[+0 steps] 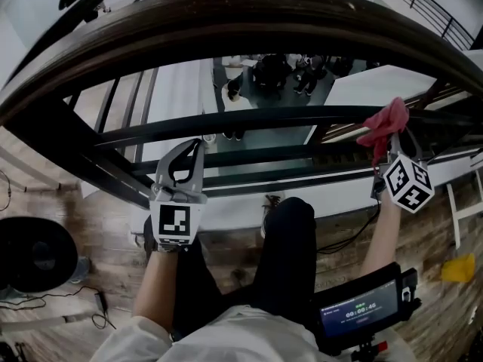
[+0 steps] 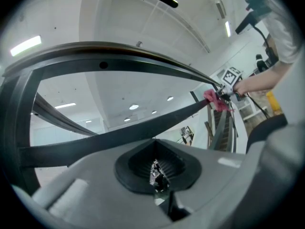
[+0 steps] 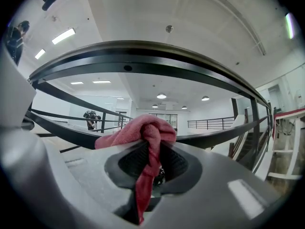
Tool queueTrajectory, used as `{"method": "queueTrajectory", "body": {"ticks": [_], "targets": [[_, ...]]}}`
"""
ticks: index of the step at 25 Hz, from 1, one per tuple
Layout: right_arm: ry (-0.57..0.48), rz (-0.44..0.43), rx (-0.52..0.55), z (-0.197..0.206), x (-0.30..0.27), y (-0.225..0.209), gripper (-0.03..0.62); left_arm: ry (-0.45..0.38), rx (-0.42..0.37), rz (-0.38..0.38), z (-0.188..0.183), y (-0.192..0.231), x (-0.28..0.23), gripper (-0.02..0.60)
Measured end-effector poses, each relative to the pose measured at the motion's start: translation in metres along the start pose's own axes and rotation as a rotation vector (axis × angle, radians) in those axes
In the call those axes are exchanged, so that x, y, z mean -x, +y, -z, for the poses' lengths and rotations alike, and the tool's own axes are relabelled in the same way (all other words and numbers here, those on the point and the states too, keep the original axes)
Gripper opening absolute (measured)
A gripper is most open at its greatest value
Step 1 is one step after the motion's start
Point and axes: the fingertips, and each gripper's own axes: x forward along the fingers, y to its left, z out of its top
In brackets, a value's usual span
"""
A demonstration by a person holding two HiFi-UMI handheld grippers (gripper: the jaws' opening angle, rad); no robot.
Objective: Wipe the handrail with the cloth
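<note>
A dark curved handrail point(image 1: 249, 10) arcs across the top of the head view, with thinner dark rails point(image 1: 226, 123) below it. My right gripper point(image 1: 390, 145) is shut on a red cloth point(image 1: 386, 123), which bunches above the jaws close under a lower rail. In the right gripper view the red cloth point(image 3: 145, 137) hangs from the shut jaws, with the handrail point(image 3: 143, 54) overhead. My left gripper point(image 1: 198, 143) is shut and holds nothing, its tip by a lower rail. The left gripper view shows the handrail point(image 2: 119, 54) and, far off, the cloth point(image 2: 215, 99).
Beyond the rails is an open drop to a lower floor with people point(image 1: 283, 74). A black round object point(image 1: 30, 255) lies on the wood floor at left, a yellow item point(image 1: 458, 268) at right. A device with a screen point(image 1: 362, 308) hangs at my waist.
</note>
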Motion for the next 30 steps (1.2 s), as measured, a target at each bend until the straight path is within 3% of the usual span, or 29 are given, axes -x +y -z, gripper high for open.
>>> {"method": "queueTrajectory", "body": {"ticks": [7, 11, 13, 15, 27, 30], "targets": [[-0.024, 0.065, 0.051, -0.025, -0.012, -0.031, 0.072, -0.007, -0.014, 0.017, -0.002, -0.008, -0.002, 0.006], [0.033, 0.051, 0.135, -0.029, -0.026, -0.027, 0.072, -0.028, 0.023, -0.001, -0.005, -0.005, 0.000, 0.006], [0.053, 0.057, 0.176, -0.028, -0.028, -0.019, 0.069, -0.042, 0.058, -0.020, -0.007, 0.001, 0.001, 0.006], [0.056, 0.050, 0.194, -0.027, -0.029, -0.008, 0.067, -0.032, 0.035, -0.011, -0.002, 0.004, 0.001, 0.006], [0.061, -0.073, 0.180, -0.020, -0.025, 0.059, 0.063, -0.049, 0.033, -0.018, 0.002, 0.007, 0.006, 0.006], [0.053, -0.121, 0.154, -0.021, -0.022, 0.082, 0.063, -0.071, 0.072, -0.042, 0.000, 0.016, 0.009, 0.006]]}}
